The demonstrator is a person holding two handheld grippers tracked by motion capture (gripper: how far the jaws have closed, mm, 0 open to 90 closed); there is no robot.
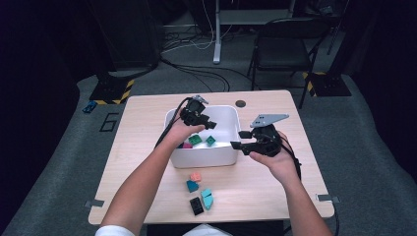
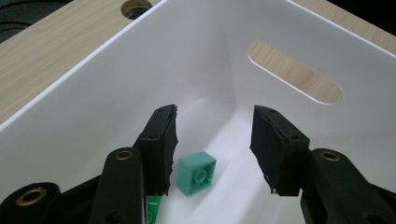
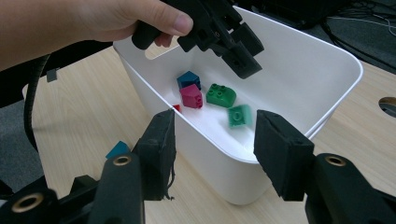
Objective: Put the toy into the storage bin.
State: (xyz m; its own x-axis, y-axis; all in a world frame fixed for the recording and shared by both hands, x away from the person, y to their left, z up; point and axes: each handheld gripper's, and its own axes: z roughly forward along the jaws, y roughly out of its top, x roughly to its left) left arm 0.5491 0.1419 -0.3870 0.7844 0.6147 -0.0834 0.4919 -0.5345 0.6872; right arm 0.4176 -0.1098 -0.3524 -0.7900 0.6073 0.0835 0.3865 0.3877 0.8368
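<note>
While the left gripper [image 1: 209, 121] hangs over the white bin [image 1: 203, 156] at the centre of the high view, its jaws stand apart with nothing between the pads. In the left gripper view a light-green block [image 2: 196, 173] lies below them on the bin floor, studs turned sideways. No earlier picture bears on how it got there.

In the right gripper view, left to right inside the bin, lie a dark-teal block [image 3: 188, 79], a magenta block [image 3: 192, 96], a green block [image 3: 221, 94] with rounded studs, and the light-green one [image 3: 240, 115].

These look like hollow moulded plastic bricks: light, rigid, smooth-sided and a bit slippery, not fragile. I judge the flat opposite side walls the best place to take hold, rather than across the studs, where pads could skid.

Lower in the high view, four more pieces wait on the tabletop [image 1: 137, 142] in front of the bin: an orange block [image 1: 195, 176], a teal block [image 1: 192, 186], a black block [image 1: 196, 205] and a turquoise block [image 1: 207, 198].

At right, the right gripper [image 1: 237, 139] hovers just beside the bin's right wall, jaws apart and empty.
</note>
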